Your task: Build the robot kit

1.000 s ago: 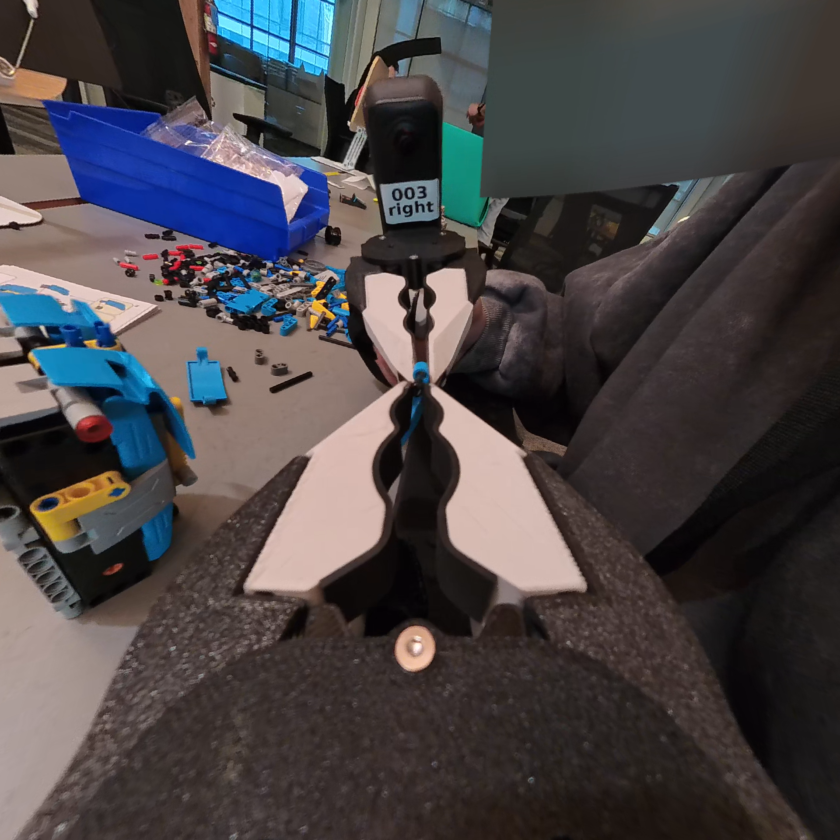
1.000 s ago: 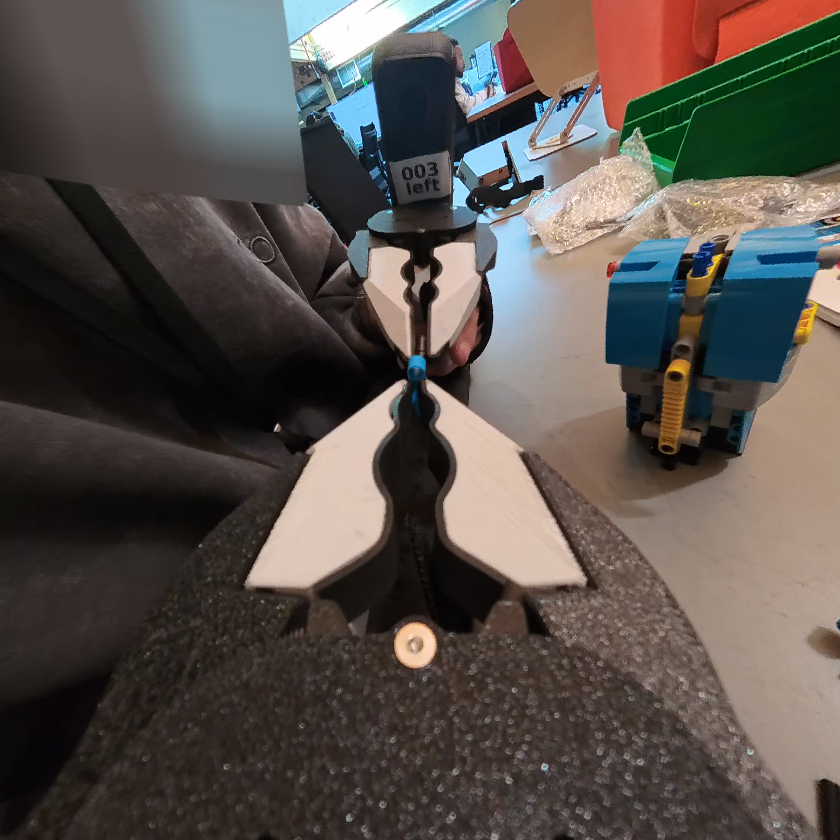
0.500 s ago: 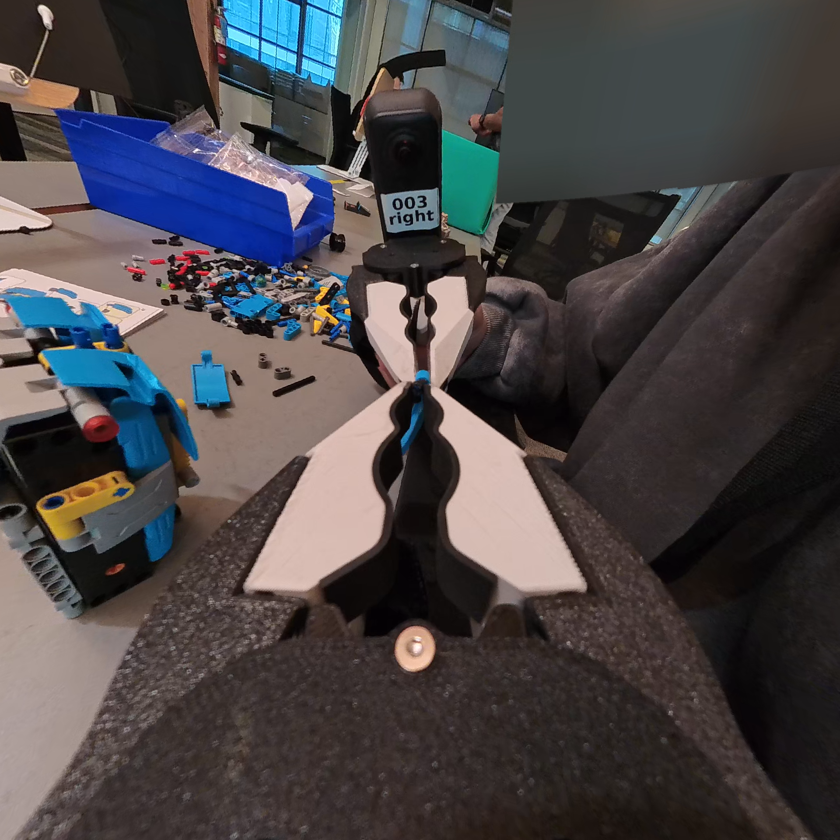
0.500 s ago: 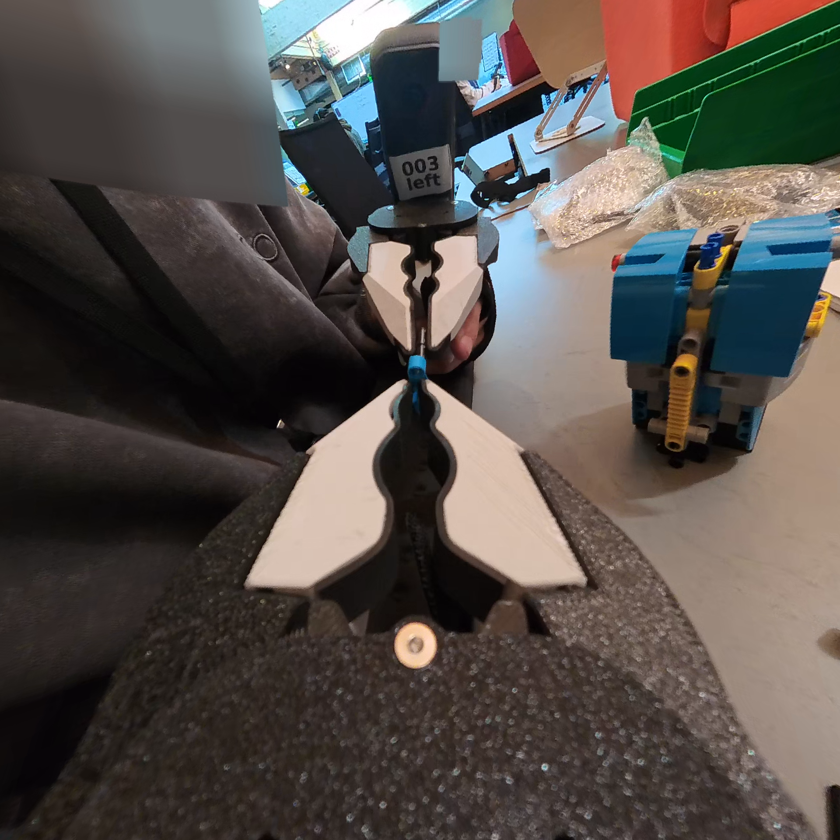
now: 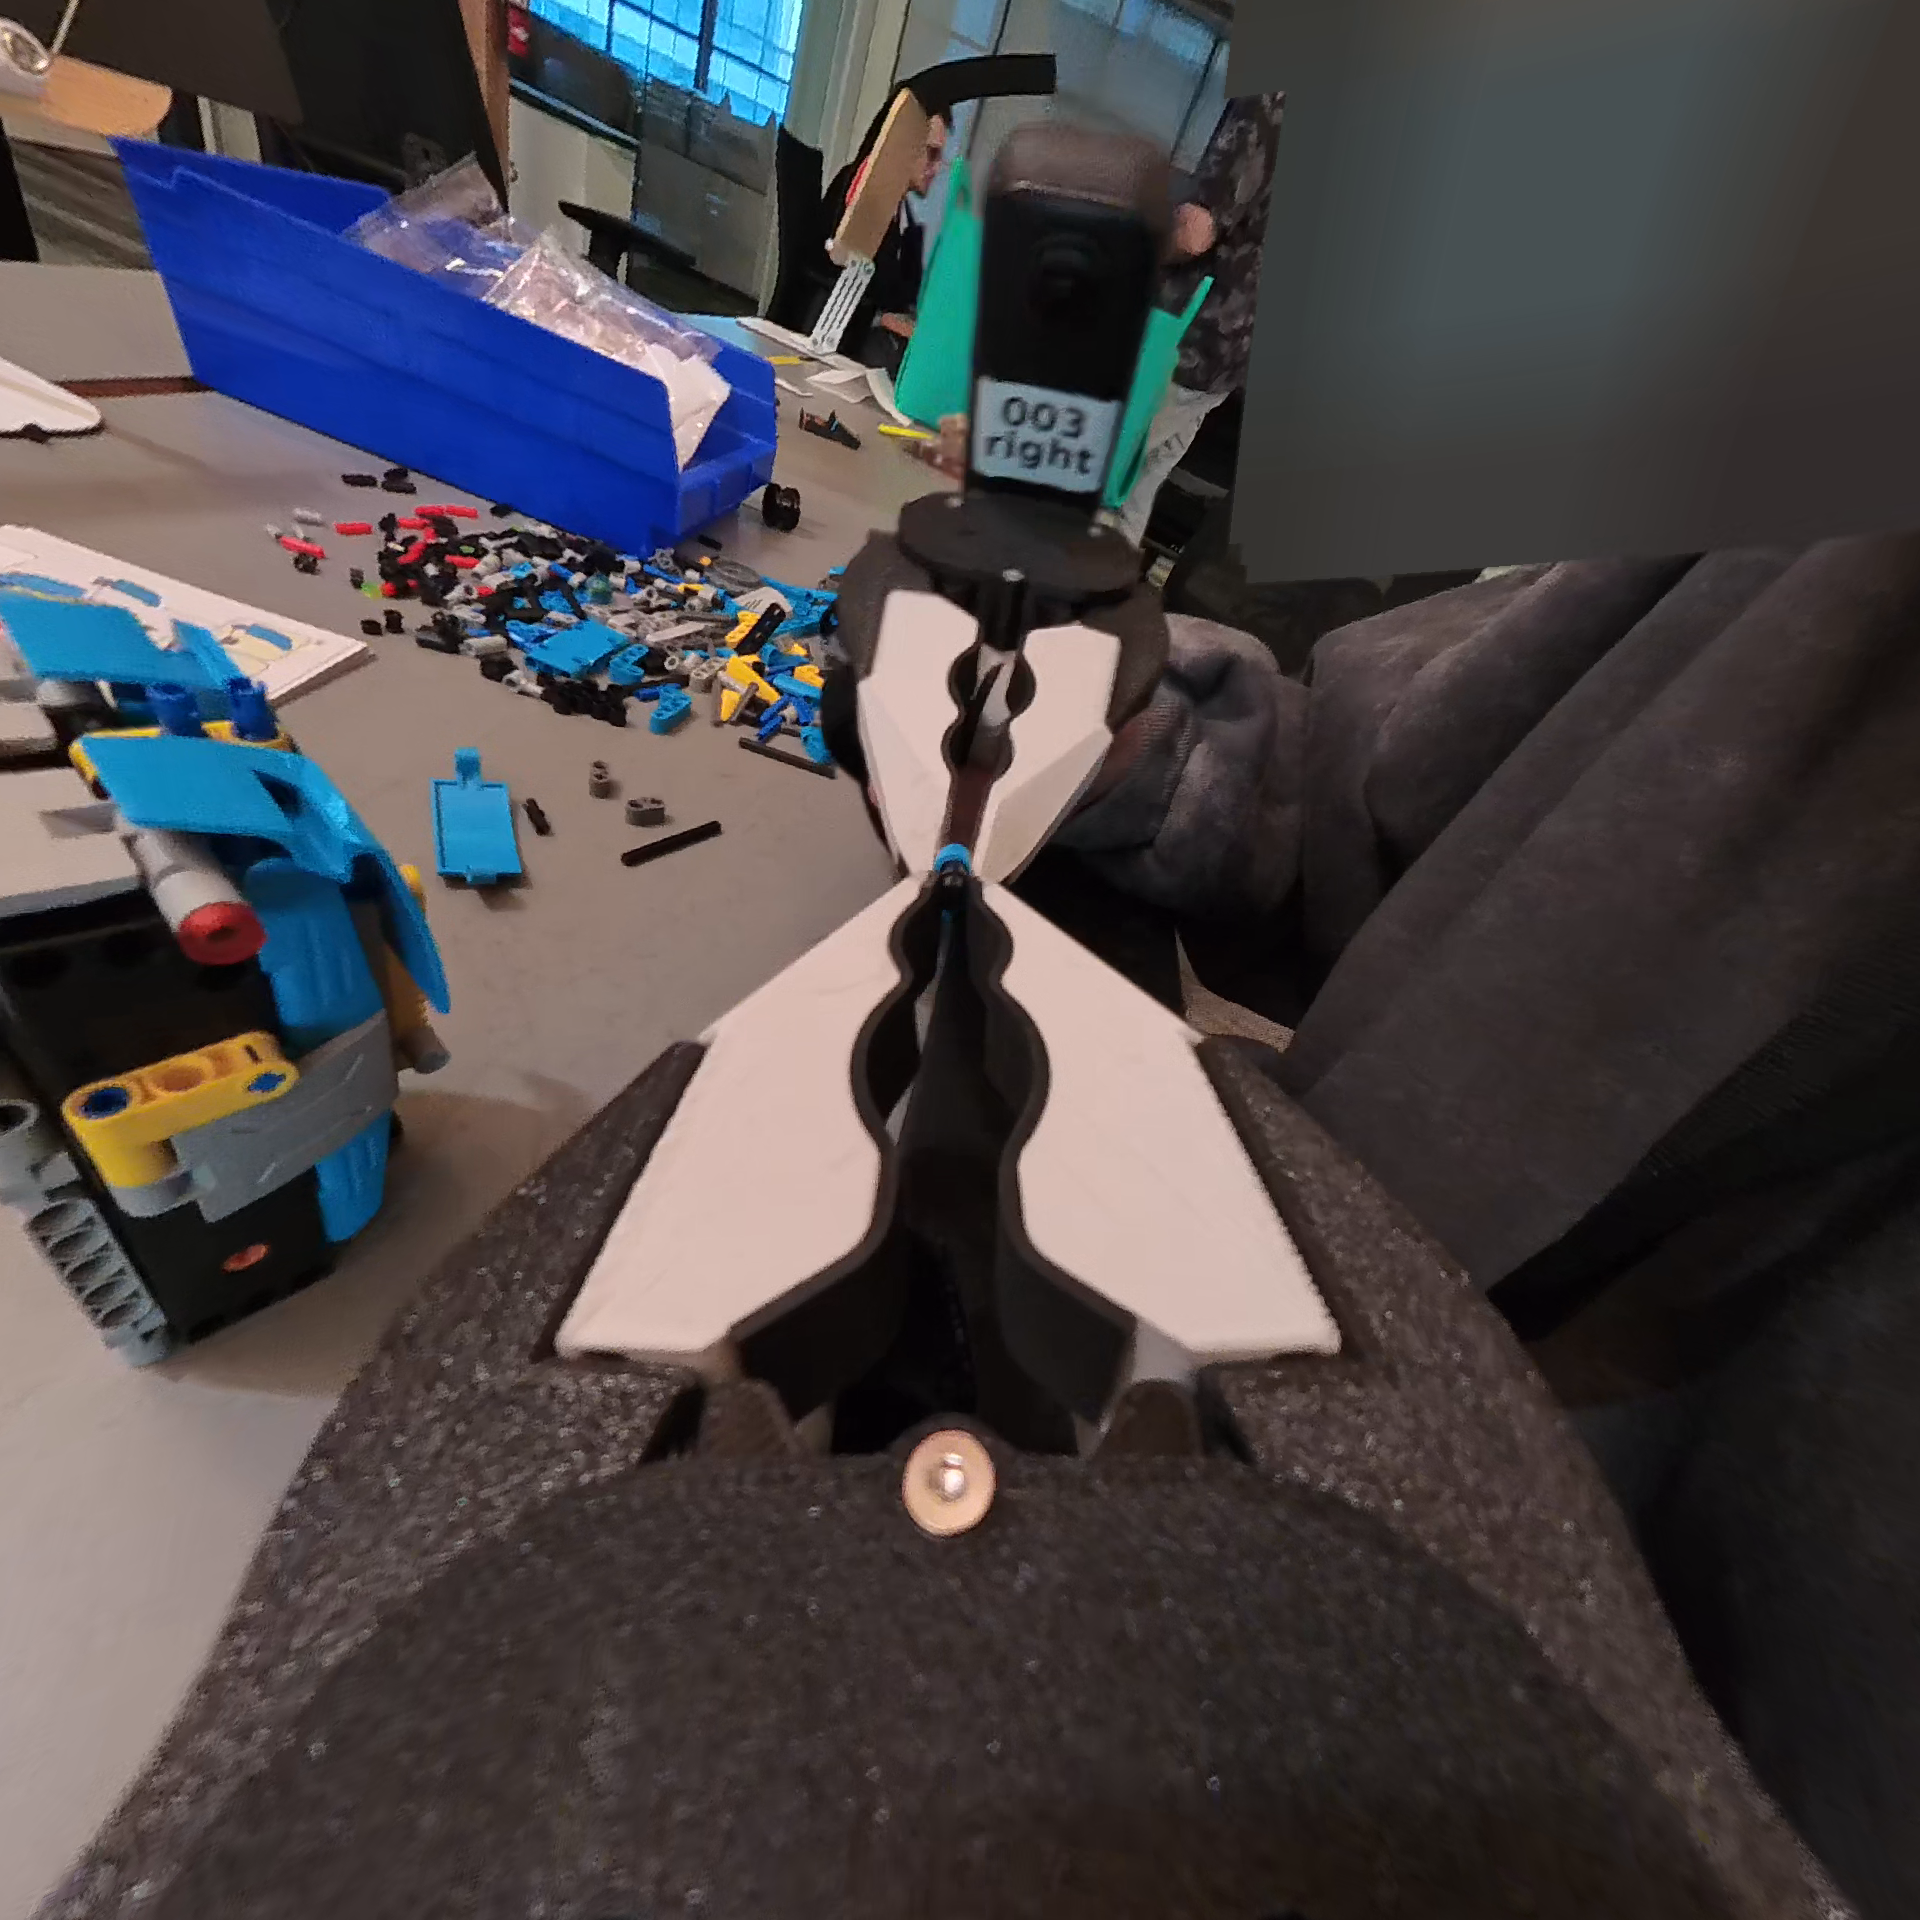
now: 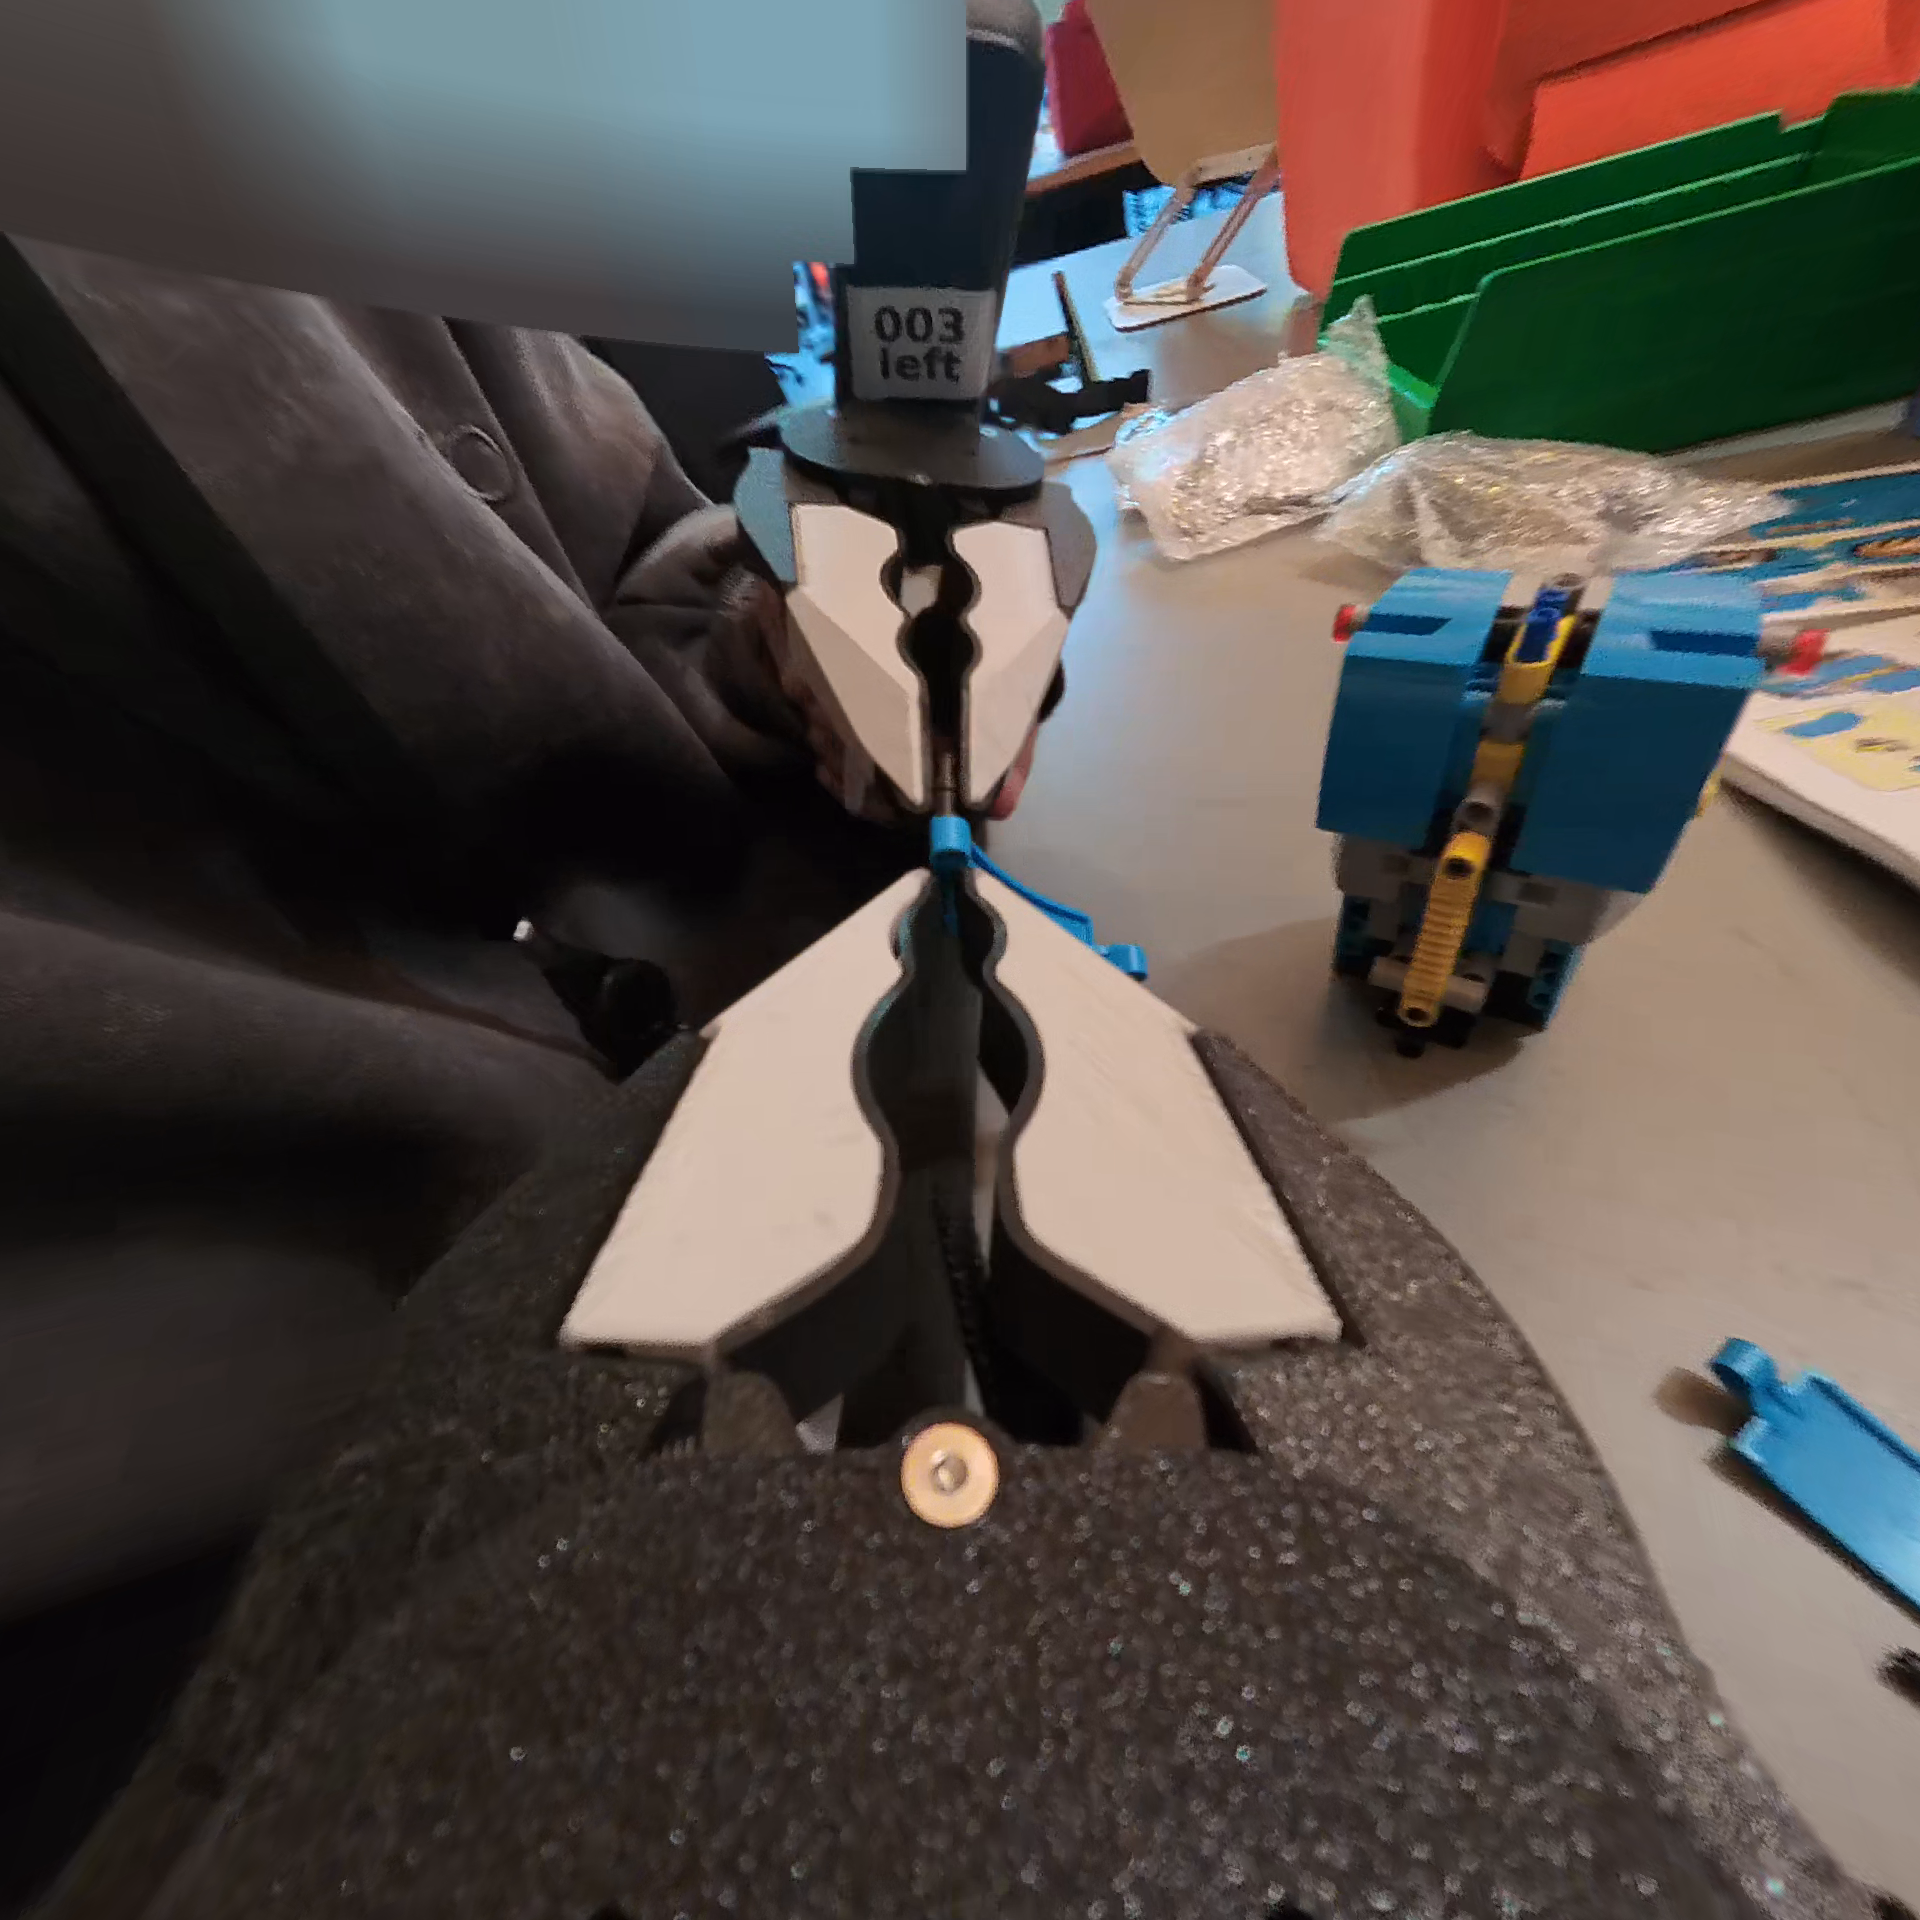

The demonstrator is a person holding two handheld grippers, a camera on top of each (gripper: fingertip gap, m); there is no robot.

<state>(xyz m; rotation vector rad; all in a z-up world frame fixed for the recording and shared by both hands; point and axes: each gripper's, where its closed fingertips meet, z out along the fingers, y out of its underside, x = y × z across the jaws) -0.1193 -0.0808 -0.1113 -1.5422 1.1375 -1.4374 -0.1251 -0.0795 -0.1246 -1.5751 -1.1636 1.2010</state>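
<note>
The two grippers meet tip to tip above the worktop's near edge, in front of a person in a dark, soft grey garment.

The left gripper has smooth white wedge fingers with wavy black inner edges, set in coarse black foam. Its jaws are pressed together on something thin and dark; in the right wrist view a short dark pin shows between its tips.

The right gripper is built the same, and its jaws are clamped on a thin flat blue plastic piece, which has a small round collar at its tip and a strip trailing off towards 4 o'clock. In the left wrist view only the blue collar shows, at 12 o'clock from the left tips. Whether pin and collar are joined or only touching cannot be told.

At 9 o'clock in the left wrist view stands a blocky model of blue panels, yellow beams and grey and black bricks, cut off by the frame edge. Beyond it lie a flat blue panel, a heap of small loose parts and a long blue bin holding crinkled clear bags. The right wrist view is blurred; crumpled plastic bags and green bins sit at 2 o'clock.
</note>
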